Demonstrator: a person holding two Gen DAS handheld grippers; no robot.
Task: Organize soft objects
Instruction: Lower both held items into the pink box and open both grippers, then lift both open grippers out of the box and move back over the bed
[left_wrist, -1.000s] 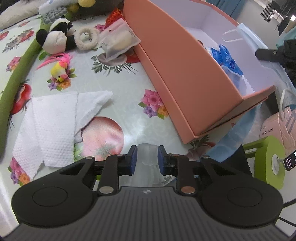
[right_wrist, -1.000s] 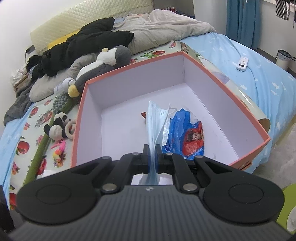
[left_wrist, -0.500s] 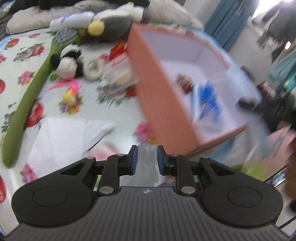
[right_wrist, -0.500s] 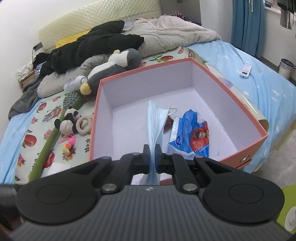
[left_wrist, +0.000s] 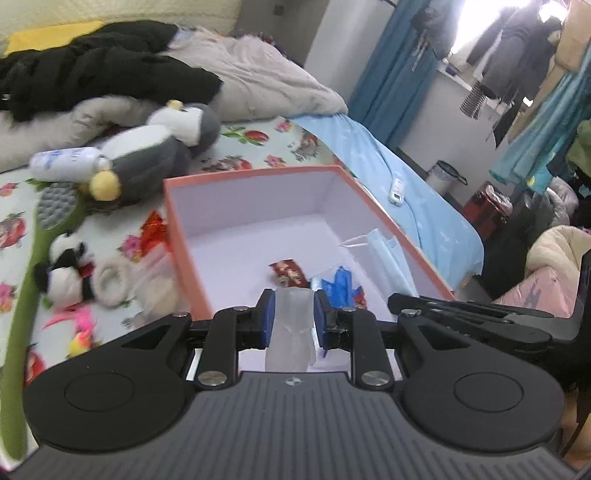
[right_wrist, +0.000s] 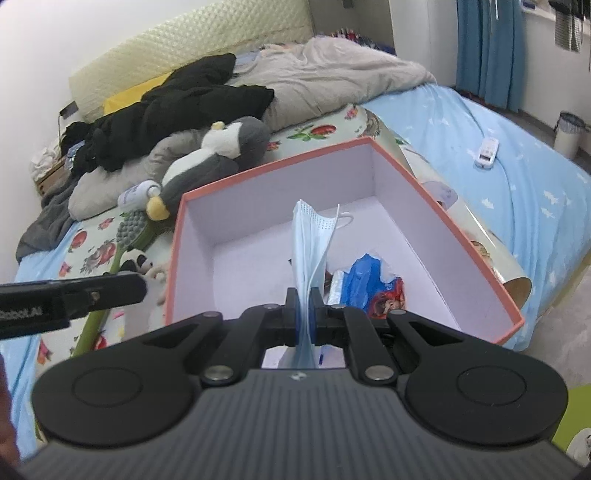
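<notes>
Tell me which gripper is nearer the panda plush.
Left. The left gripper sits just right of the panda plush, at the box's near-left corner. The right gripper is farther right, over the box.

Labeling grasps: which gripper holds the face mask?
The right gripper, shut on the blue face mask above the pink box; the left gripper holds something translucent.

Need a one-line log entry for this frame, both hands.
left gripper: shut on clear pouch | right gripper: shut on face mask | both over pink box
</notes>
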